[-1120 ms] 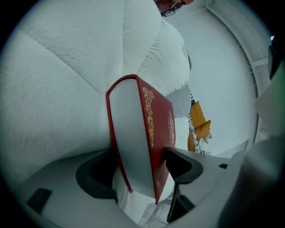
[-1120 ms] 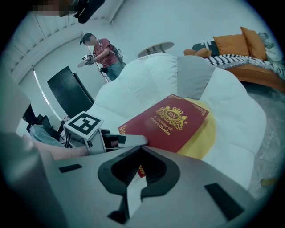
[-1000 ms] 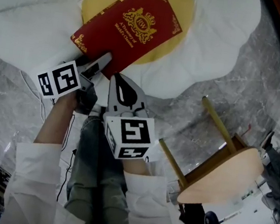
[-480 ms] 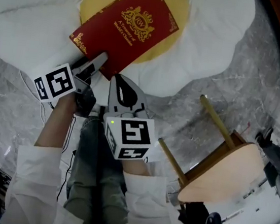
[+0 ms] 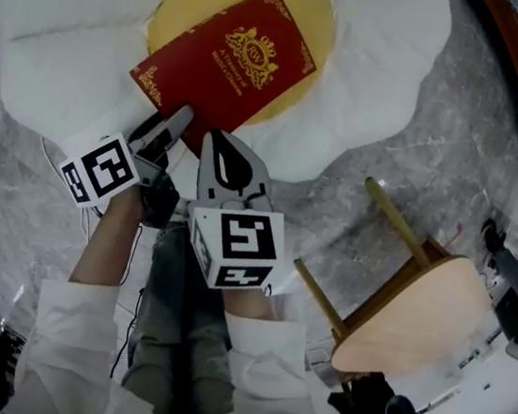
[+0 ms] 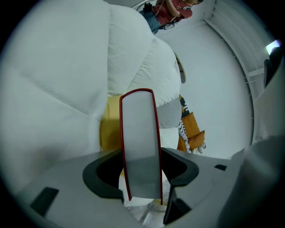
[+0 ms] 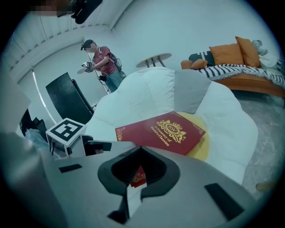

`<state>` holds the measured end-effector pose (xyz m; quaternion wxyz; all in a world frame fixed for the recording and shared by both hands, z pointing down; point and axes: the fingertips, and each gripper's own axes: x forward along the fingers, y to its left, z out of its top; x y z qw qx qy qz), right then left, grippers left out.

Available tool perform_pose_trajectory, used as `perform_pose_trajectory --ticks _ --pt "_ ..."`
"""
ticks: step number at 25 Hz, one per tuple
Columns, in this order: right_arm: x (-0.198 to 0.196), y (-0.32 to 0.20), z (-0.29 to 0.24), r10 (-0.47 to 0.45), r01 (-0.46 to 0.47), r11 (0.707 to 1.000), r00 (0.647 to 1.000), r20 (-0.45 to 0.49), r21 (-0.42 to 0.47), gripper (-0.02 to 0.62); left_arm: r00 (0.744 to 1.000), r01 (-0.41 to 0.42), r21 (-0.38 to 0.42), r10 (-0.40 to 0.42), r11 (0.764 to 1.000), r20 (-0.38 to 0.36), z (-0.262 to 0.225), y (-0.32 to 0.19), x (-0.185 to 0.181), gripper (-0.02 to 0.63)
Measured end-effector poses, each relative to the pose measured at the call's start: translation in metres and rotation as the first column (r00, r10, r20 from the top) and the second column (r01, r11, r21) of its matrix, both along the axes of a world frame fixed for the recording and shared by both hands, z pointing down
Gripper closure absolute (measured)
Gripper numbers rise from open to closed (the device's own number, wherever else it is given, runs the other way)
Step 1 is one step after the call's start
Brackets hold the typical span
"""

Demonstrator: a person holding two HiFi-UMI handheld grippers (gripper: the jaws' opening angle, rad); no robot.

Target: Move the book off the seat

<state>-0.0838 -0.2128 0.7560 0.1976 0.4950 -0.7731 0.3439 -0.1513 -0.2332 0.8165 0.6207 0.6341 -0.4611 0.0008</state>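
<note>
A thick red book (image 5: 227, 55) with gold print lies on the yellow centre (image 5: 186, 2) of a white, egg-shaped cushion seat (image 5: 63, 43). My left gripper (image 5: 181, 115) has the book's near edge between its jaws. These have just been closing, and its fingertips (image 6: 116, 153) sit against the red covers. In the left gripper view the book (image 6: 140, 142) stands edge-on, showing its white page block. My right gripper (image 5: 216, 139) is shut and empty just over the book's near corner. That corner shows through the hollow behind the closed tips of the right gripper (image 7: 140, 148), with the rest of the book (image 7: 162, 131) beyond.
A wooden stool (image 5: 406, 315) lies toppled on the grey marble floor (image 5: 407, 164) to the right. An orange sofa (image 7: 249, 67) with a striped blanket, a round side table (image 7: 153, 58) and a standing person (image 7: 104, 62) are beyond the cushion.
Both grippers have risen a little. The left gripper's jaws have closed in on the book's near edge. The right gripper stays shut beside it.
</note>
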Motion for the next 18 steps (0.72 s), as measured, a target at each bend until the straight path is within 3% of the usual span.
perform_pose_trajectory --ticks 11,18 --pt "0.007 -0.02 -0.05 0.022 -0.022 0.999 1.0 0.009 0.045 0.583 1.0 -0.008 0.008 0.008 1.0 0.0 -0.051 -0.01 0.004 0.353" --pt "0.008 -0.022 -0.081 0.026 -0.027 0.998 1.0 0.006 0.059 0.583 0.998 -0.059 -0.005 0.059 0.998 -0.001 -0.078 -0.006 0.012 0.356"
